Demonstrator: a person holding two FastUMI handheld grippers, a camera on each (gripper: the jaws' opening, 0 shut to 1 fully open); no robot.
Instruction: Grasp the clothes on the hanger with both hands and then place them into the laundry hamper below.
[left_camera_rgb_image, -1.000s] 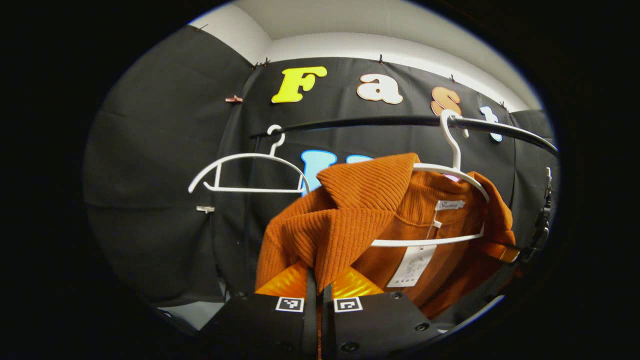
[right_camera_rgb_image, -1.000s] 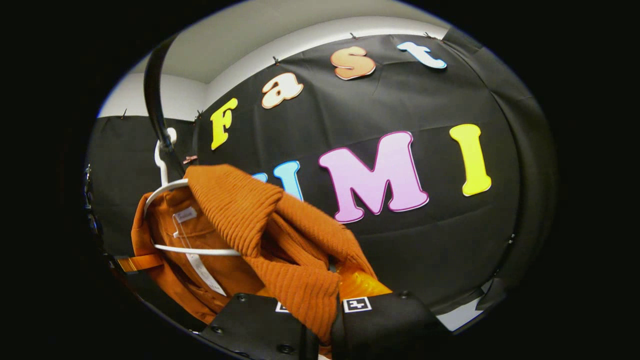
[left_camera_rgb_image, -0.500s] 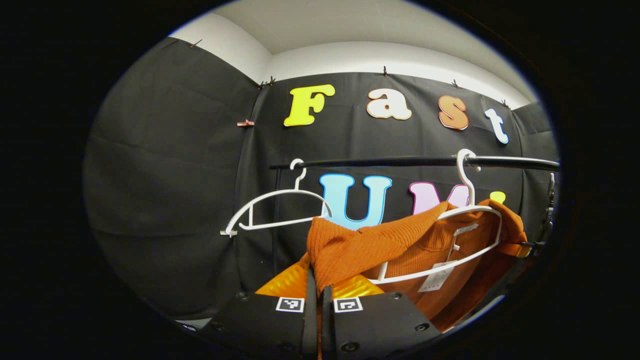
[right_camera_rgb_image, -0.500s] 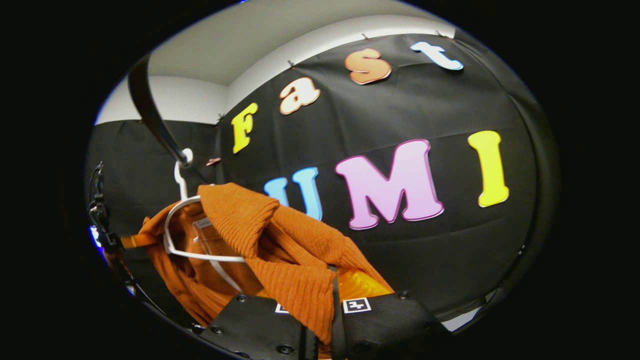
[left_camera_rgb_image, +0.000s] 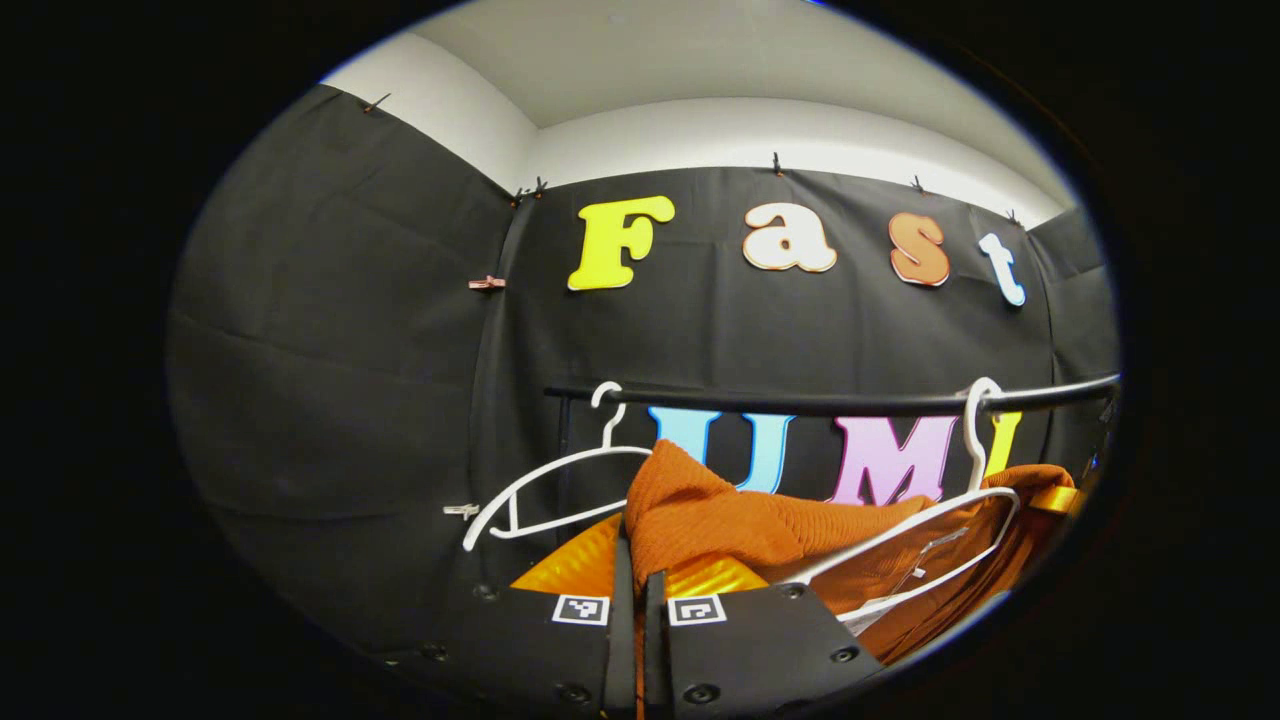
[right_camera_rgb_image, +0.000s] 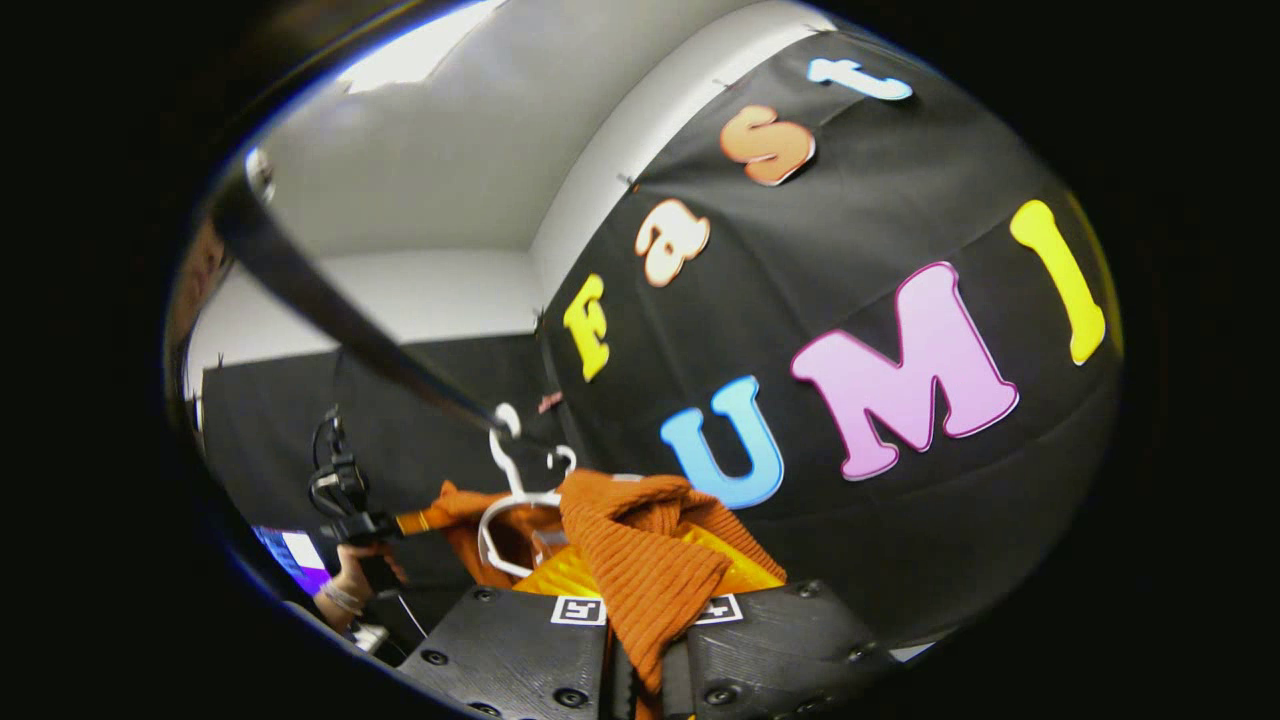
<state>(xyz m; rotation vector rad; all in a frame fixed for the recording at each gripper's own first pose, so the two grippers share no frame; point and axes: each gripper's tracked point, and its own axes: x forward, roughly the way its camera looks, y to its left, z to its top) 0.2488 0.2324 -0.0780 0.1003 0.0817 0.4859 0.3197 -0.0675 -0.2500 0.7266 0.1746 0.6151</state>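
left gripper (left_camera_rgb_image: 632, 590): clenched on orange ribbed sweater (left_camera_rgb_image: 740, 520) | right gripper (right_camera_rgb_image: 645, 610): sweater fold pinched | sweater: draped below black rail (left_camera_rgb_image: 800, 402), partly on white hanger (left_camera_rgb_image: 930, 530) | second hanger (left_camera_rgb_image: 560, 485): bare, same rail

We see each gripper w/ a matte black housing, black round screws at its corners, and 2 small square black-and-white tag markers up front: left gripper (left_camera_rgb_image: 635, 590), right gripper (right_camera_rgb_image: 645, 610). In right gripper view the left gripper (right_camera_rgb_image: 345, 500) carries looped black cables, and the person's hand (right_camera_rgb_image: 350, 590) below wears a light wristband.
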